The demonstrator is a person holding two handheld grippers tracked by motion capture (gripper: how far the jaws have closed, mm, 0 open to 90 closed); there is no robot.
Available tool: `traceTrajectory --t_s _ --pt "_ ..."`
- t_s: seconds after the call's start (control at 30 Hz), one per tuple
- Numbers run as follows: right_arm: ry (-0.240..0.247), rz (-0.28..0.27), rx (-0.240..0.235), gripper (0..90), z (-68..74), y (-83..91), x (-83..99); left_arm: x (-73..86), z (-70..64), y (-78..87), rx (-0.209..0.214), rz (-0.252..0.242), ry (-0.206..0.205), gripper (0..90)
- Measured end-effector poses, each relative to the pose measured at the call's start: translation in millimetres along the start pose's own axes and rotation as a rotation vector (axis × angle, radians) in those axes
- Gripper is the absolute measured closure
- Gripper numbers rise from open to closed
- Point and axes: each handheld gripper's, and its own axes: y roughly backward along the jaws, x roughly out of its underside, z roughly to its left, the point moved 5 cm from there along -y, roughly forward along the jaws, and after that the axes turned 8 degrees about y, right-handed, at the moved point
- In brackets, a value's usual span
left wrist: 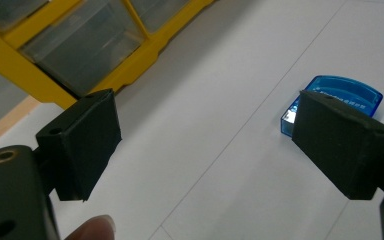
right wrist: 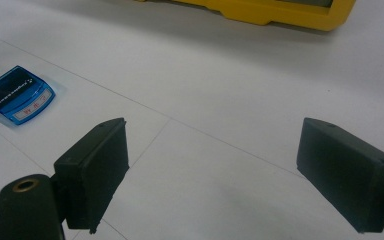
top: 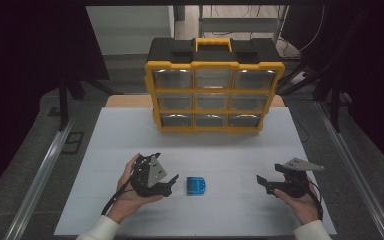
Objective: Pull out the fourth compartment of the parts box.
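On the white table [top: 130,135], the small blue card reader [top: 197,185] lies flat just beside the left gripper [top: 172,183], whose jaws stand apart and empty, as do the right gripper's [top: 261,182].

a small blue card-shaped gadget [top: 197,185] lies flat on my white bench [top: 130,145], near its front edge, just beside my left fingers [top: 171,180] and untouched by them. its translucent blue body has one rounded end, a dark face with pale lettering, and a light strip along one edge.
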Motion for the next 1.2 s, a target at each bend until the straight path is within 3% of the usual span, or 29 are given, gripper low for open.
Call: traceTrajectory --t_s 0.57,0.63,1.2 --pt "-0.002 0.007 0.001 13.9 -0.7 -1.2 0.6 -0.6 -7.3 -4.1 -0.043 -0.009 -0.112 12.7" --pt "-0.002 0.01 0.001 14.0 -0.3 -1.4 0.7 0.6 -10.5 -5.5 -0.057 -0.001 -0.155 12.3" --pt "0.002 0.018 0.005 14.4 -0.6 -2.0 1.6 -2.1 -9.9 -4.5 -0.113 -0.031 -0.225 12.4"
